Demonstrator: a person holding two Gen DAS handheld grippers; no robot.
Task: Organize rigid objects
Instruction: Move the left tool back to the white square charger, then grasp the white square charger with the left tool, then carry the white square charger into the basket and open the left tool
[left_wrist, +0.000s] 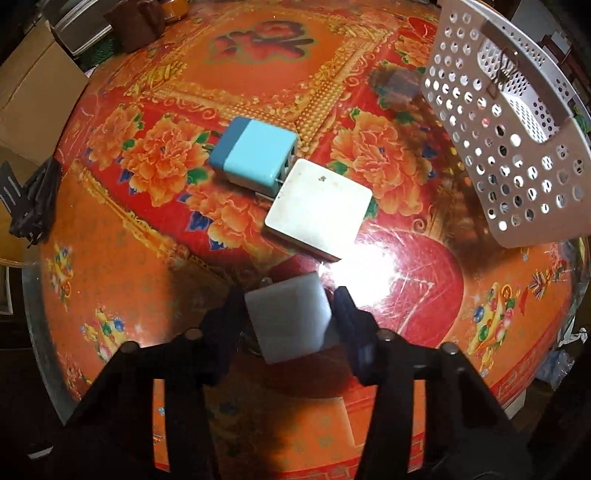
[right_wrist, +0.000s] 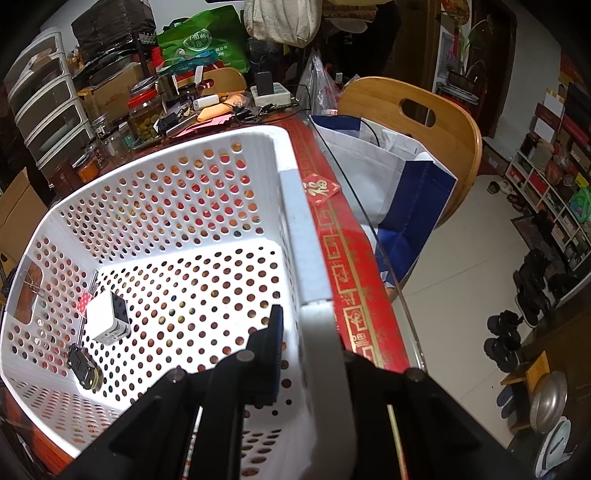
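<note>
Left gripper is pointing steeply down at the table with the orange-and-red floral cloth. Its black fingers are sitting either side of a pale grey-white cube-shaped charger block; the left pad looks to be touching, the right side is blurred, so a firm grip cannot be confirmed.

At 12 o'clock from that block, a flat white square adapter is lying beside a light-blue and teal plastic plug block, the two touching at a corner.

Right gripper is angling down, its jaws nearly closed and clamping the rim of the white perforated plastic basket. The right-hand finger is hidden behind the basket wall.

Inside the basket, at 9 o'clock, a small white-and-black cube plug is resting on the floor, with a small dark object at 7 o'clock, too small to identify.

A red paper packet on the table edge is carrying a gold character "福".
</note>
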